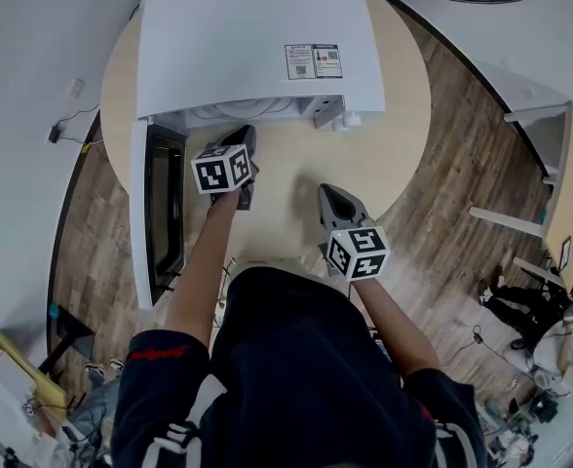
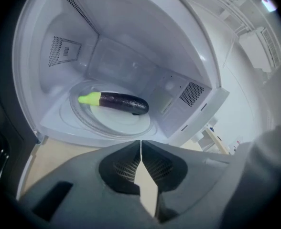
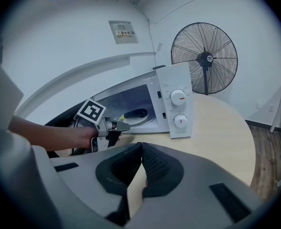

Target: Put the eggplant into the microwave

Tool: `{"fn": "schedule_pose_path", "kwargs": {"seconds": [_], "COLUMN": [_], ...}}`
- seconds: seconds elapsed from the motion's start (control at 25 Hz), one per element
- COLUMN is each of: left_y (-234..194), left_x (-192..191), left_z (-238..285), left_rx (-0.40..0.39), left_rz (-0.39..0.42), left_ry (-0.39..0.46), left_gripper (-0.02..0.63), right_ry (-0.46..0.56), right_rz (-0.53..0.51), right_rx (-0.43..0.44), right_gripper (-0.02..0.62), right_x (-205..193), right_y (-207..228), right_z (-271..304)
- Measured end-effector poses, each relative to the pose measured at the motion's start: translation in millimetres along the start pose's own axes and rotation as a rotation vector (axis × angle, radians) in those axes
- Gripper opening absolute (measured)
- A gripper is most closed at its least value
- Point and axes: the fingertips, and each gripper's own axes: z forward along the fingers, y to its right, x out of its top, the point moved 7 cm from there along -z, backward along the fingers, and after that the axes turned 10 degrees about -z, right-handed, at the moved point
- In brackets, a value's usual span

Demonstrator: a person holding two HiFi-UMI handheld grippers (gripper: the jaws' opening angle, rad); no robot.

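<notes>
Though the long dark-purple eggplant [image 2: 115, 102] already lies inside the white microwave [image 1: 257, 47], just beyond the left gripper [image 2: 140, 143], the door [image 1: 162, 213] left of its clenched, empty fingers stands open; a hard shove could skid the microwave. The right gripper [image 3: 140, 148] is clenched empty too.

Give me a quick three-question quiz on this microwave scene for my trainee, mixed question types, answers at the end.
1. True or false: the eggplant lies on the glass plate inside the microwave.
2. The door is: A shut, B open, C missing.
3. Fill in: the left tongs are shut and hold ____.
Key: 1 true; 2 B; 3 nothing.
</notes>
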Motion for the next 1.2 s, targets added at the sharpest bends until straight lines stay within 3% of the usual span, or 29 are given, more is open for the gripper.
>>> {"fn": "schedule_pose_path", "kwargs": {"seconds": [0.2,0.48,0.84,1.2], "left_y": [9,30,63,94], "left_x": [-7,-17,-41,-48], "left_z": [-20,-70,-134,-211], "left_rx": [-0.004,-0.008,-0.009,-0.008], "left_rz": [0.062,0.143,0.2,0.231], "left_ry": [0.008,0.086,0.179,0.329], "left_gripper": [0.02,0.019,0.02,0.018], "right_ry": [0.018,0.074,0.158,0.262], "right_rz": [-0.017,-0.06,-0.136,-0.176], "right_rx": [0.017,0.048,0.086,0.082], "right_gripper": [0.012,0.012,0.012,0.012], "right_x": [1,14,31,57], "right_y": [-3,-11,-27,-29], "right_z": [-7,-19,-41,-73]}}
